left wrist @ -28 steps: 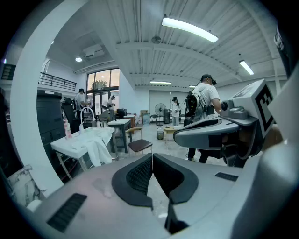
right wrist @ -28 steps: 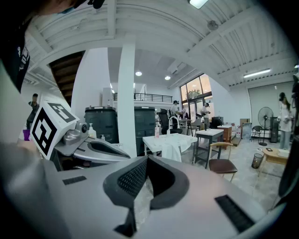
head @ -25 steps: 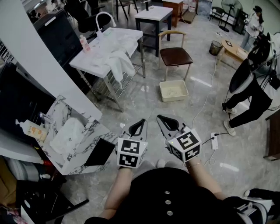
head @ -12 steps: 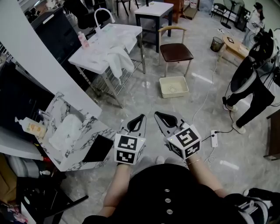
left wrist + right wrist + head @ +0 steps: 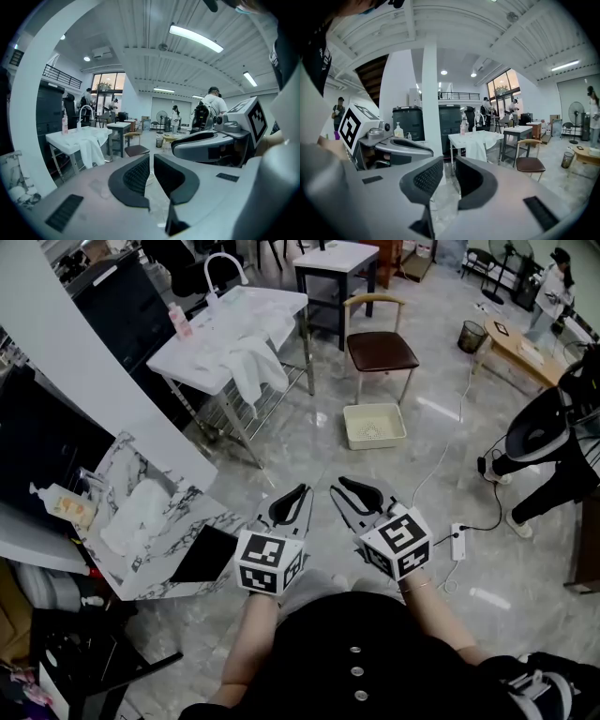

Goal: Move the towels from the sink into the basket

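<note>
Two grippers, head view: the left gripper (image 5: 298,495) and the right gripper (image 5: 341,491) are hovering side by side over the grey floor (image 5: 309,451), close in front of the person's dark torso, both pointing away.
Towels, head view: white towels (image 5: 248,360) are lying across the white sink table (image 5: 178,357) far ahead on the left, one of them hanging over its front edge, well apart from both grippers.
Basket, head view: the cream basket (image 5: 375,426) is sitting on the floor just in front of the brown-seated chair (image 5: 380,351), to the right of the sink table.
Marbled counter, head view: the marbled counter (image 5: 187,521) is standing at the left with a pale cloth (image 5: 127,521) lying in its basin and a soap bottle (image 5: 61,505) beside it.
Left fingers, left gripper view: the black pads (image 5: 137,176) are standing all but together with only a slit between them, gripping nothing.
Towels, left gripper view: they (image 5: 91,150) are hanging off the sink table far off at the left.
Right fingers, right gripper view: the pads (image 5: 424,180) are standing close together with a narrow gap, holding nothing.
Towels, right gripper view: they (image 5: 477,146) are draping over the table's edge straight ahead, far beyond the jaws.
</note>
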A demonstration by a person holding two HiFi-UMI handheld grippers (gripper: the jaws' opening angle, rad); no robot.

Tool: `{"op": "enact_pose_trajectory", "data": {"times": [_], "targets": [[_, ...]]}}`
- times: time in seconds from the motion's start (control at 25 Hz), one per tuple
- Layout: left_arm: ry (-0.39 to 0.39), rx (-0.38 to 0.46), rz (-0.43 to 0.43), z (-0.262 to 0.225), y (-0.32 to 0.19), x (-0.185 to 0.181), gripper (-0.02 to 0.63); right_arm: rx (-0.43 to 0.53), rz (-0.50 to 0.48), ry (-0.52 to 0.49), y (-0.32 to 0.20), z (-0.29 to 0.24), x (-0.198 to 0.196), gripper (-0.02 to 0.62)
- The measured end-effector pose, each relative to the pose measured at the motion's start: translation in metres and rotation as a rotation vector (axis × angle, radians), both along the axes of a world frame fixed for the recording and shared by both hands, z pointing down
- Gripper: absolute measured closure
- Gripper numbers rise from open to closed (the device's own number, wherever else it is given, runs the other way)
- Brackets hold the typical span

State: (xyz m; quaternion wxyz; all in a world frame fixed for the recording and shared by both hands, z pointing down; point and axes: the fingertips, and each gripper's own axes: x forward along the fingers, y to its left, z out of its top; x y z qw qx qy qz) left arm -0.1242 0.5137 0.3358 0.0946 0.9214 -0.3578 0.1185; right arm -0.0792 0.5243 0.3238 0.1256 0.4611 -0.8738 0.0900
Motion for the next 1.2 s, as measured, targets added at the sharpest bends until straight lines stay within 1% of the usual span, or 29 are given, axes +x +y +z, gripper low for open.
{"op": "enact_pose_trajectory", "data": {"times": [0.04, 0.16, 0.24, 0.28, 0.32, 0.52, 0.6, 0.72, 0.96, 1.12, 1.2], "targets": [[-0.001, -0.005, -0.012, 0.002, 0.000, 0.000, 0.589, -0.006, -0.005, -0.003, 0.000, 0.003, 0.001, 0.515], [-0.020, -0.019, -0.042, 0.008, -0.002, -0.001, 0.587, -0.025, -0.022, -0.006, -0.001, 0.010, 0.002, 0.502], [-0.024, -0.033, -0.059, 0.011, -0.005, -0.003, 0.575, -0.038, -0.034, -0.010, -0.002, 0.014, 0.001, 0.428], [-0.025, -0.039, -0.066, 0.012, -0.007, -0.003, 0.523, -0.041, -0.039, -0.012, -0.003, 0.015, 0.002, 0.402], [-0.028, -0.043, -0.072, 0.013, -0.009, -0.004, 0.467, -0.042, -0.041, -0.015, -0.006, 0.015, 0.003, 0.394], [-0.054, -0.054, -0.100, 0.020, -0.027, -0.009, 0.411, -0.035, -0.037, -0.048, -0.027, 0.016, 0.009, 0.385], [-0.051, -0.068, -0.090, 0.024, -0.037, -0.007, 0.410, -0.045, -0.038, -0.040, -0.037, 0.019, 0.012, 0.402], [-0.043, -0.075, -0.070, 0.027, -0.058, 0.000, 0.410, -0.056, -0.024, -0.025, -0.057, 0.022, 0.021, 0.405], [-0.030, -0.076, -0.069, 0.027, -0.125, 0.003, 0.410, -0.054, -0.008, -0.014, -0.122, 0.019, 0.030, 0.405], [-0.025, -0.071, -0.058, 0.023, -0.180, 0.000, 0.411, -0.041, 0.003, -0.061, -0.176, 0.007, 0.024, 0.402], [-0.024, -0.075, -0.049, 0.023, -0.209, -0.002, 0.411, -0.034, 0.009, -0.050, -0.204, 0.005, 0.021, 0.400]]}}
